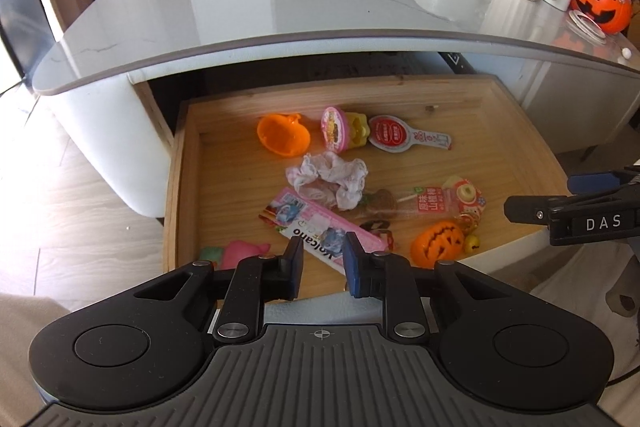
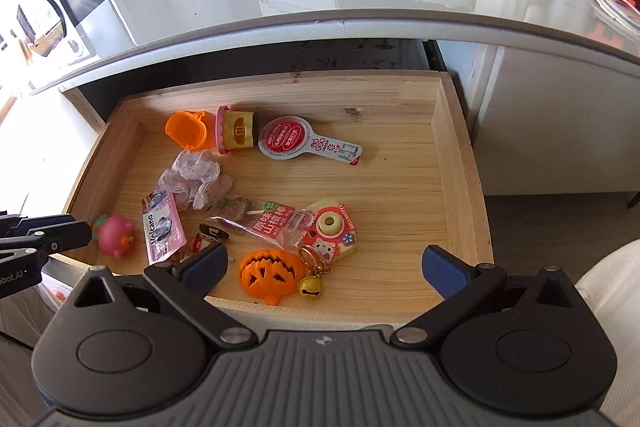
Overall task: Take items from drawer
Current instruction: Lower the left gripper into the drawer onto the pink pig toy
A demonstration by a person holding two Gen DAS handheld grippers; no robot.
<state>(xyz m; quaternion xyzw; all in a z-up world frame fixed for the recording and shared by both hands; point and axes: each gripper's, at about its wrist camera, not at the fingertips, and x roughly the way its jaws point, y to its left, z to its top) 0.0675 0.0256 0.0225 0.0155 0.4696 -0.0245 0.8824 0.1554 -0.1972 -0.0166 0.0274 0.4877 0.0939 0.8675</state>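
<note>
At the near left of the open wooden drawer, the left gripper is held over a pink packet, its jaws narrowly parted with nothing pinched. A pink pig toy, the packet and an orange pumpkin are seen along the near edge. Over the near right, the right gripper is spread wide and empty.

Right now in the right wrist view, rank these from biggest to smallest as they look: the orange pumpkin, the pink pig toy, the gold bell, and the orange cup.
1. orange pumpkin, though it lies nearest the camera, which inflates it
2. orange cup
3. pink pig toy, close to the cup, so that order is unsure
4. gold bell, clearly smallest
</note>
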